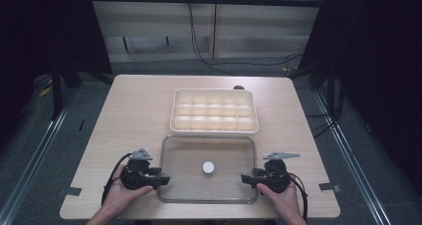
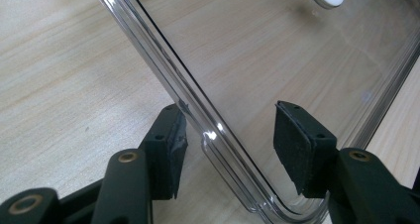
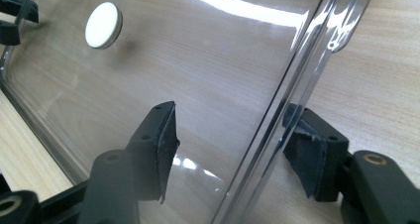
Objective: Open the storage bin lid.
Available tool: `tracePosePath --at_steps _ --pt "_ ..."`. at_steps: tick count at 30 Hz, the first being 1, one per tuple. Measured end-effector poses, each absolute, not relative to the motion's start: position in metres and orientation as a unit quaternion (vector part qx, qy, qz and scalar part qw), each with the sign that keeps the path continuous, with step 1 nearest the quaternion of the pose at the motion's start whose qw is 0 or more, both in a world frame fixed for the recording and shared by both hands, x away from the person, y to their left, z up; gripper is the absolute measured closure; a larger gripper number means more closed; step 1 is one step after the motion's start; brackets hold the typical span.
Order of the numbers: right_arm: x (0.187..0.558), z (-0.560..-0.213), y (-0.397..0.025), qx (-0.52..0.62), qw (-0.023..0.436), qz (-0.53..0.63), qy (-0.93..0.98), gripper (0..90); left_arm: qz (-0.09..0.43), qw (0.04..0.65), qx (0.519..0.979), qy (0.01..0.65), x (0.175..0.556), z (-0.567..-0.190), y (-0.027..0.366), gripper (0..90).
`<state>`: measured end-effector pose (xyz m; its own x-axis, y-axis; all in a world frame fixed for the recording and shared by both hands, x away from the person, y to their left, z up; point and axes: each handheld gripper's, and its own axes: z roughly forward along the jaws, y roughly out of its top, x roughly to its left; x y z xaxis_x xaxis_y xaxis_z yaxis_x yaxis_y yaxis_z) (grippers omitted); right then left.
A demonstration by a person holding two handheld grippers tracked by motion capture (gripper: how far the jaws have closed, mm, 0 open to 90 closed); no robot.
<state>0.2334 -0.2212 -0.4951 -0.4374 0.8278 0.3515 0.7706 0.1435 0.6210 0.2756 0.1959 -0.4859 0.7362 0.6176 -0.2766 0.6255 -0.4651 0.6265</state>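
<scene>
A clear plastic lid (image 1: pixel 184 170) with a white round knob (image 1: pixel 208 167) lies flat on the table, in front of a cream compartment box (image 1: pixel 214 90). My left gripper (image 1: pixel 164 179) is open at the lid's left edge. In the left gripper view the gripper (image 2: pixel 233 135) straddles the lid's rim (image 2: pixel 163 70), one pad outside it and one over the lid. My right gripper (image 1: pixel 245 177) is open at the right edge. In the right gripper view the gripper (image 3: pixel 230 132) likewise straddles the rim (image 3: pixel 307 50), with the knob (image 3: pixel 103 25) beyond.
The box has several empty-looking compartments and sits just behind the lid. Bare wooden table (image 1: pixel 134 115) lies to the left and right of both. Cables run across the floor behind the table's far edge.
</scene>
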Motion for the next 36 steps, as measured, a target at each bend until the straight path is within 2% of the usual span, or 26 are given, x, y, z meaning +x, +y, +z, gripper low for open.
tracePosePath --at_steps 4,9,11,13,16,18,20,22,27,36 --pt "0.234 -0.494 -0.221 0.540 0.062 0.372 0.753 39.9 0.001 0.356 0.861 0.364 0.276 -0.486 0.196 47.2" --pt "0.236 -0.495 -0.225 0.542 0.058 0.377 0.749 39.9 -0.007 0.354 0.859 0.369 0.279 -0.488 0.196 46.7" --pt "0.236 -0.494 -0.222 0.539 0.070 0.365 0.756 39.1 -0.007 0.354 0.859 0.369 0.279 -0.489 0.195 46.2" --pt "0.235 -0.494 -0.219 0.537 0.072 0.361 0.759 36.3 -0.004 0.352 0.861 0.368 0.279 -0.488 0.195 45.0" --pt "0.235 -0.494 -0.219 0.537 0.073 0.362 0.758 36.3 -0.003 0.351 0.861 0.369 0.278 -0.488 0.195 44.2" --pt "0.235 -0.493 -0.219 0.528 0.089 0.361 0.764 36.5 -0.012 0.353 0.858 0.374 0.279 -0.488 0.195 41.2" --pt "0.234 -0.490 -0.220 0.523 0.093 0.374 0.761 35.8 0.008 0.354 0.857 0.374 0.279 -0.487 0.196 41.2" --pt "0.233 -0.488 -0.222 0.518 0.089 0.392 0.755 35.8 0.001 0.361 0.853 0.377 0.280 -0.486 0.197 40.5" --pt "0.231 -0.484 -0.223 0.499 0.083 0.420 0.753 34.3 0.024 0.375 0.849 0.371 0.279 -0.481 0.198 35.5" --pt "0.221 -0.470 -0.231 0.472 0.087 0.472 0.739 25.2 0.060 0.406 0.837 0.362 0.273 -0.470 0.199 30.4"
